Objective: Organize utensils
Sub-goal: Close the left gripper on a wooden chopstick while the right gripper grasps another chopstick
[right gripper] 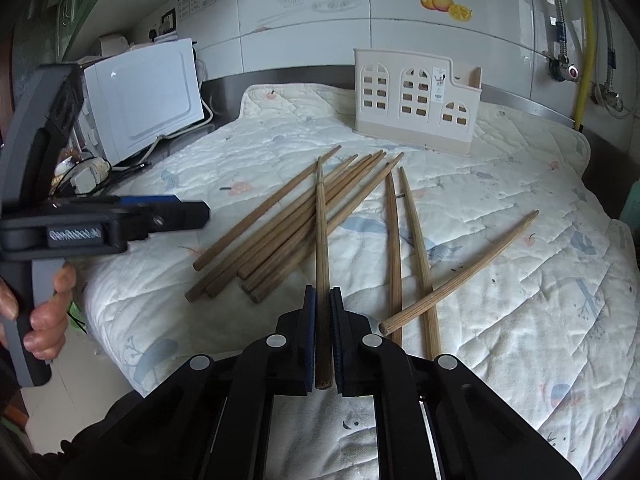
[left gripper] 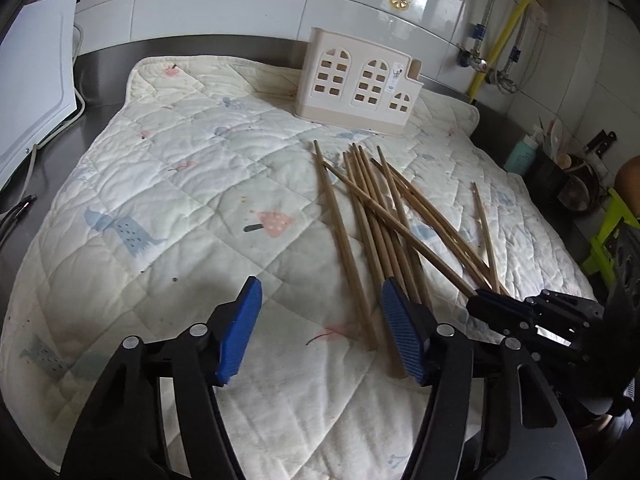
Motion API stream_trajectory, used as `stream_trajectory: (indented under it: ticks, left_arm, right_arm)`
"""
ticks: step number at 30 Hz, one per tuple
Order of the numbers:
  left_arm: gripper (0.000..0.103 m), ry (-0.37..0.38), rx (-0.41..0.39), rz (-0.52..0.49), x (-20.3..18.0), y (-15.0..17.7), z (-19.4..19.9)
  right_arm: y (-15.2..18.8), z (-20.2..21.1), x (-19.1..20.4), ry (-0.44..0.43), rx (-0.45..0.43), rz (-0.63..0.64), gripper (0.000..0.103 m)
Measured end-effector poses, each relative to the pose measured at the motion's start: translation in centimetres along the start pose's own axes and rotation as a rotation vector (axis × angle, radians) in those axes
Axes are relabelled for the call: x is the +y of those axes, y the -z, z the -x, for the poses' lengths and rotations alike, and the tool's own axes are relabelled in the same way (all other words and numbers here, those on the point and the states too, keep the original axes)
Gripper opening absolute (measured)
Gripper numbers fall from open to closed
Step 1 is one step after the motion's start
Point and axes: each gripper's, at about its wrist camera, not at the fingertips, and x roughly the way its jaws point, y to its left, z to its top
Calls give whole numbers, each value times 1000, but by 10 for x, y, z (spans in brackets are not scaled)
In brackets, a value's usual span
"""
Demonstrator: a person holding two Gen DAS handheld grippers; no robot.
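Several wooden chopsticks (left gripper: 362,216) (right gripper: 288,236) lie in a loose pile on a quilted mat (left gripper: 180,200) (right gripper: 520,320). A cream house-shaped utensil holder (left gripper: 356,88) (right gripper: 416,100) stands upright at the mat's far edge. My right gripper (right gripper: 322,296) (left gripper: 480,304) is shut on the thick end of one chopstick (right gripper: 321,220), whose tip rests across the pile. My left gripper (left gripper: 320,328) (right gripper: 192,214) hovers low over the near ends of the pile. Its jaws stand apart, and one chopstick end (left gripper: 366,320) lies between them, untouched by the blue pads (left gripper: 400,332).
A white microwave (right gripper: 140,100) (left gripper: 32,80) and cables (right gripper: 88,172) sit left of the mat. A yellow pipe (left gripper: 504,28) and valves run down the tiled wall at the right. A teal bottle (left gripper: 520,156) and a green stool (left gripper: 608,236) stand beyond the mat's right edge. A person's hand (right gripper: 44,312) grips the left tool.
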Motion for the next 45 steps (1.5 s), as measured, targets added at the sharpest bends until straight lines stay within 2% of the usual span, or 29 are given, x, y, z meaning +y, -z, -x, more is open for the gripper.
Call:
stream_trajectory:
  ticks: [4, 7, 9, 15, 19, 20, 25, 26, 29, 34, 41, 45]
  left_arm:
    - [49, 33, 16, 3, -6, 0, -8]
    - [42, 26, 33, -7, -11, -1, -15]
    - [32, 31, 43, -9, -12, -1, -18]
    - [23, 24, 62, -19, -14, -3, -25]
    - [22, 22, 74, -25, -18, -4, -30]
    - [17, 24, 72, -25, -19, -4, -30]
    - [15, 17, 77, -5, -18, -5, -36]
    - [11, 16, 78, 2, -17, -5, -37]
    - [8, 13, 78, 25, -13, -3, -39]
    - [6, -20, 80, 7, -15, -6, -39]
    - [5, -38, 18, -3, -8, -19, -17]
    - [5, -20, 0, -36, -10, -24, -9]
  right_arm:
    - [-6, 12, 0, -2, -34, -7, 7]
    - [-11, 20, -3, -12, -58, -23, 7]
    - [-14, 25, -5, -17, -70, -32, 7]
    - [-20, 37, -11, -19, -97, -53, 7]
    - [-25, 46, -12, -20, -119, -50, 7]
    - [-26, 48, -12, -21, -124, -50, 7]
    - [-30, 56, -13, -13, -142, -51, 7]
    - [-31, 58, -14, -12, -146, -51, 7]
    - [-34, 63, -15, -10, -155, -54, 7]
    - [-41, 66, -21, -10, -150, -76, 7]
    - [-52, 80, -32, -8, -168, -106, 7]
    - [-58, 81, -35, -13, -174, -120, 7]
